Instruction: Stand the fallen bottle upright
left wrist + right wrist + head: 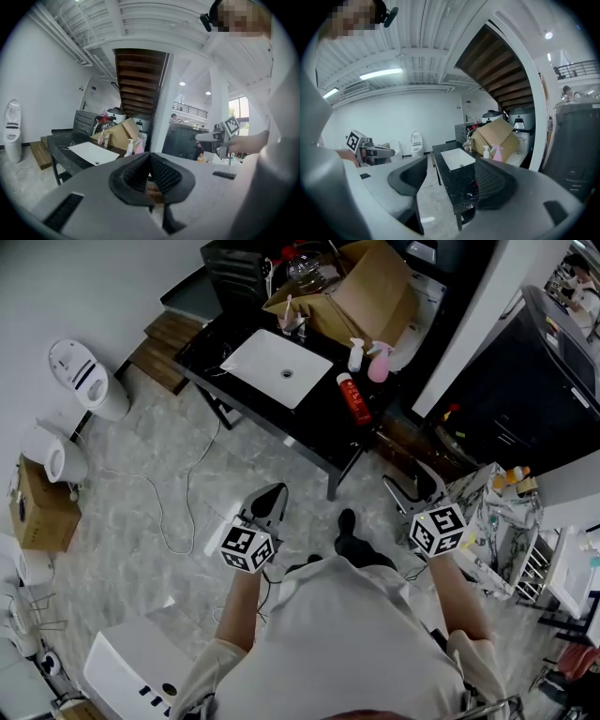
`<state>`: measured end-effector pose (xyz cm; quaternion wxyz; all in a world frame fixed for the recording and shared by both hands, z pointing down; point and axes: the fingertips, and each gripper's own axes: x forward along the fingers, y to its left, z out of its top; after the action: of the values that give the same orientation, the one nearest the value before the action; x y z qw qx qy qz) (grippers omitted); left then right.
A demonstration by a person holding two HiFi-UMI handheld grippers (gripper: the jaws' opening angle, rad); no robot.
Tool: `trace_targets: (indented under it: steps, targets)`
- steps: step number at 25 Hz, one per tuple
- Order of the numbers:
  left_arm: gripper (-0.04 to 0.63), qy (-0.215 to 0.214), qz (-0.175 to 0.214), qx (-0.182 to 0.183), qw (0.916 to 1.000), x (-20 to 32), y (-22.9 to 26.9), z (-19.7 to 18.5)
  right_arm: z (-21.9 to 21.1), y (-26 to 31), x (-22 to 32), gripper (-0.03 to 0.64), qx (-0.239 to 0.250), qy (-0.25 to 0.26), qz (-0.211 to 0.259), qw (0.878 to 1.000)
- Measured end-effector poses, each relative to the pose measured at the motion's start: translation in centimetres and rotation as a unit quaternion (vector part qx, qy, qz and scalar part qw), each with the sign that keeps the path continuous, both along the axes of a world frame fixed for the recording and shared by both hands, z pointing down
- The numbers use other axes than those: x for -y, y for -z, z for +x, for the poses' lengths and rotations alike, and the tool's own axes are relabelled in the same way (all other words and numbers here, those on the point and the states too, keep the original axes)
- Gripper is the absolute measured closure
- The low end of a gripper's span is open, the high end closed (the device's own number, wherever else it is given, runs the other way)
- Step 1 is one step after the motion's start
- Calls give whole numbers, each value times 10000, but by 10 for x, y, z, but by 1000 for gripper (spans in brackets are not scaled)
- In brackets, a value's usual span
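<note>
head view: the red bottle lies on its side on the black table, close to its right-hand end, just beside the upright white spray bottle and pink spray bottle, well ahead of both grippers. the left gripper has its jaws pressed together on nothing; the right gripper stands wide apart, empty. a glancing touch could likely roll the bottle off that edge or topple the sprays. bare tabletop lies between the bottle and the white basin.

Glossy black counter, smooth white sink, matt brown cardboard box, shiny red plastic bottle, polished grey marbled floor.
</note>
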<state>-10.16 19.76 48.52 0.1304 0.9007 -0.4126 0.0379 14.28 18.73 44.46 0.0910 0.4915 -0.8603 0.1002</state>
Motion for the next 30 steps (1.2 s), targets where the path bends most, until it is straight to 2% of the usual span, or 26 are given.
trace_targets:
  steps: [13,30]
  targets:
    - [588,178,-42,27,9998,82,-2,20,18,-16,92,305,99,147,-139,9997]
    - [588,313,-215,223,9990,210,-5,75,58,-44,233,305,171,526,-572,9968]
